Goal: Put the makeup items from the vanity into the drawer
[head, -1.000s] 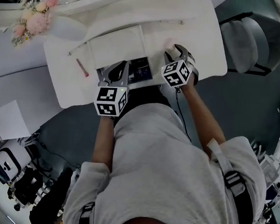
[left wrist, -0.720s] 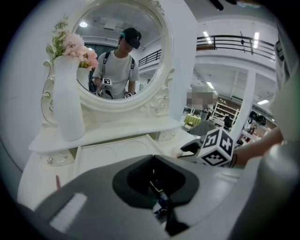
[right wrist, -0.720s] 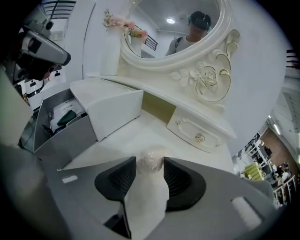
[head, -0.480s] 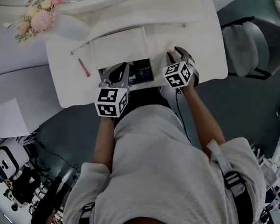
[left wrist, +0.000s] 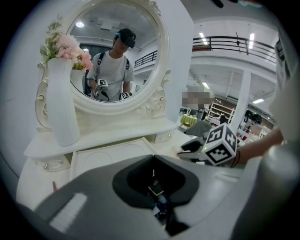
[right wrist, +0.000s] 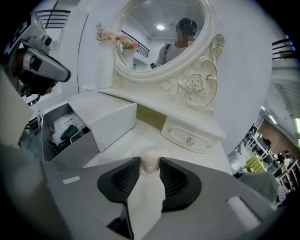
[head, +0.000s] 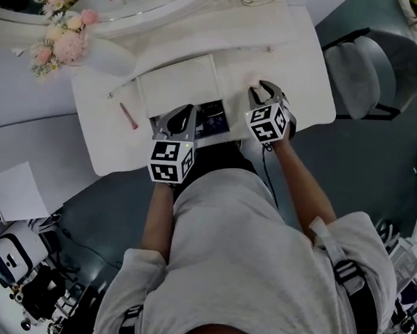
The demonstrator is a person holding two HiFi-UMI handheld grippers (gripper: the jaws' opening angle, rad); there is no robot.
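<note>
The right tongs (right wrist: 150, 165) have just been closing. Their ribbed dark pads pinch a small, pale, glossy ball (right wrist: 150, 158) that rests on the smooth white counter (right wrist: 123, 146) beside the open, grey-lined drawer (right wrist: 70, 151). The ball is round and has no long axis. The left tongs (left wrist: 156, 186) are clenched shut over the drawer. The head view adds a thin pink stick (head: 127, 116) lying slantwise on the counter left of the drawer, but the ball cannot be made out there.
</note>
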